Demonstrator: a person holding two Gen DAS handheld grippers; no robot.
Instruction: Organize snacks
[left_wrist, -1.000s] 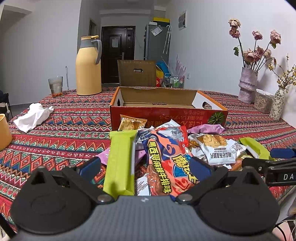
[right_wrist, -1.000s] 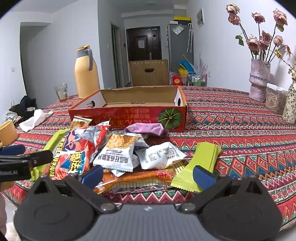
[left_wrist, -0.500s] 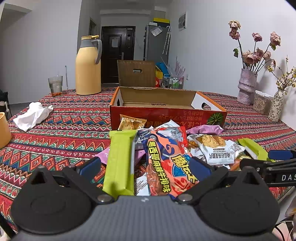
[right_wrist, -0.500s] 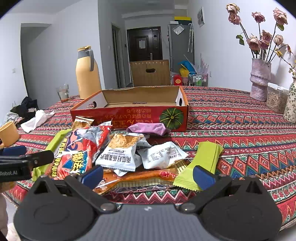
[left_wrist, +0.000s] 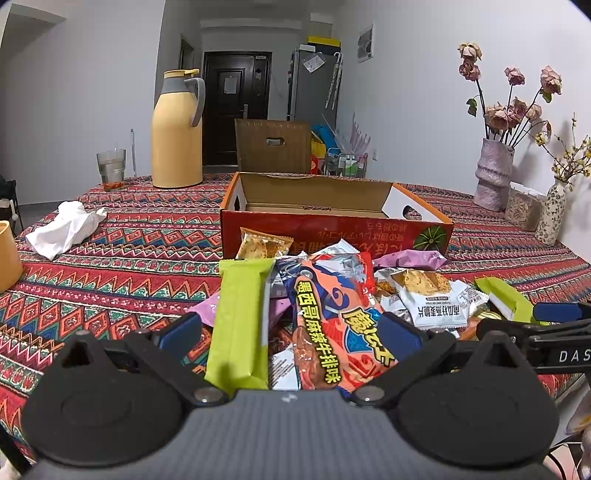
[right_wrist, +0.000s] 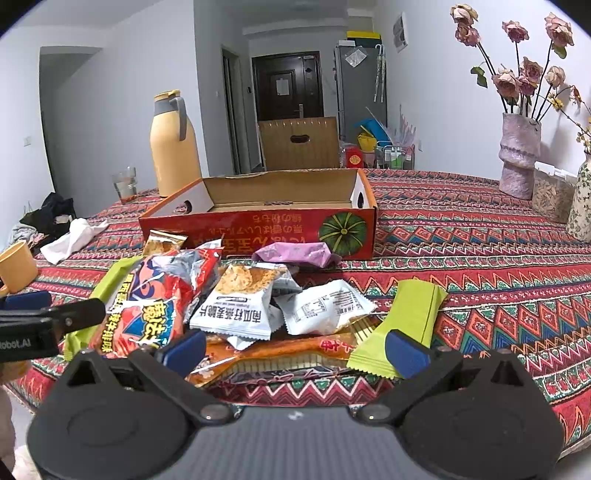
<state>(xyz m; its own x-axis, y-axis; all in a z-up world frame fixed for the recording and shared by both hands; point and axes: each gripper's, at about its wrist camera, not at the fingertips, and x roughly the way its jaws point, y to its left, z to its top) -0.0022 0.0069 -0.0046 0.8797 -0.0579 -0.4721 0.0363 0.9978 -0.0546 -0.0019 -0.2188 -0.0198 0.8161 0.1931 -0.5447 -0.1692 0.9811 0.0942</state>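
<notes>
Both grippers hover at the near table edge with jaws spread wide, gripping nothing. The left gripper (left_wrist: 290, 330) faces a green bar (left_wrist: 240, 317) and an orange-red spicy snack pack (left_wrist: 332, 325) lying between its fingers. The right gripper (right_wrist: 295, 349) points at the snack pile (right_wrist: 236, 302) (white packets on top), another green packet (right_wrist: 402, 325) at its 2 o'clock. The open red box (right_wrist: 266, 227) sits at 12 o'clock beyond the pile on the patterned tablecloth (right_wrist: 480, 258).
</notes>
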